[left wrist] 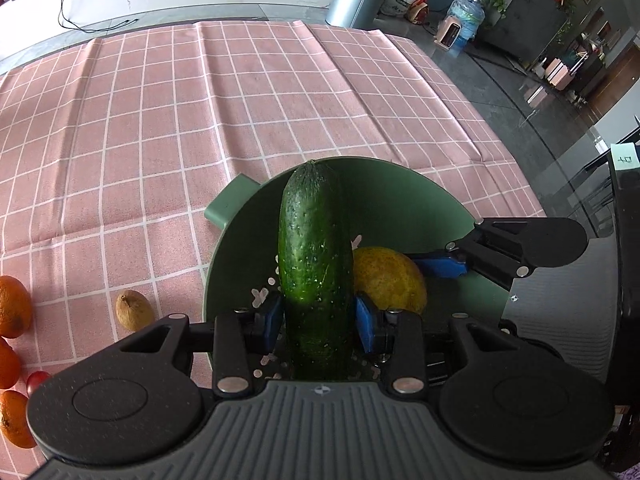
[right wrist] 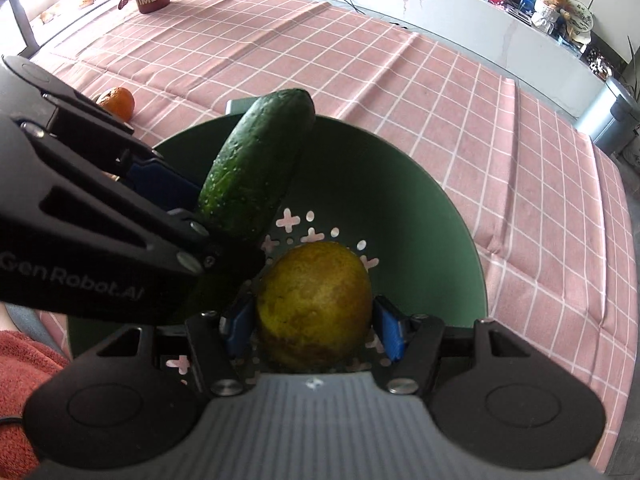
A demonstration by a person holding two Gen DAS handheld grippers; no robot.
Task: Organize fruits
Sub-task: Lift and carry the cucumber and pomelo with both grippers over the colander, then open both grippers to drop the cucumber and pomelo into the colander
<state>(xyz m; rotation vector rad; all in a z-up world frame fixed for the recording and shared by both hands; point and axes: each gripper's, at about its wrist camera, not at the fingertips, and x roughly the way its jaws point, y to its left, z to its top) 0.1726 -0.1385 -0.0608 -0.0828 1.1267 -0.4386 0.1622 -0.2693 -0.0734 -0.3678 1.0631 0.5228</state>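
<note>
1. The left claw (left wrist: 316, 322) grips a cucumber (left wrist: 314, 256) – its tip points ahead over the green bowl (left wrist: 400, 200).
2. The right claw (right wrist: 314, 330) clamps a yellow-green fruit (right wrist: 316, 304) low inside that bowl, the cucumber just left of it.
3. Left of the left claw, on the bench, lie oranges (left wrist: 14, 306) and a kiwi (left wrist: 134, 310).

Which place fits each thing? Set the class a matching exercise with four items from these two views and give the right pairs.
Things:
1. cucumber
2. yellow fruit
3. kiwi
4. green colander

Places:
A. lying on the checked cloth, outside the bowl
B. gripped in the left gripper
C. standing on the pink checked cloth, holding a fruit
D. between the right gripper's pads, low in the bowl

Pairs: 1-B, 2-D, 3-A, 4-C
</note>
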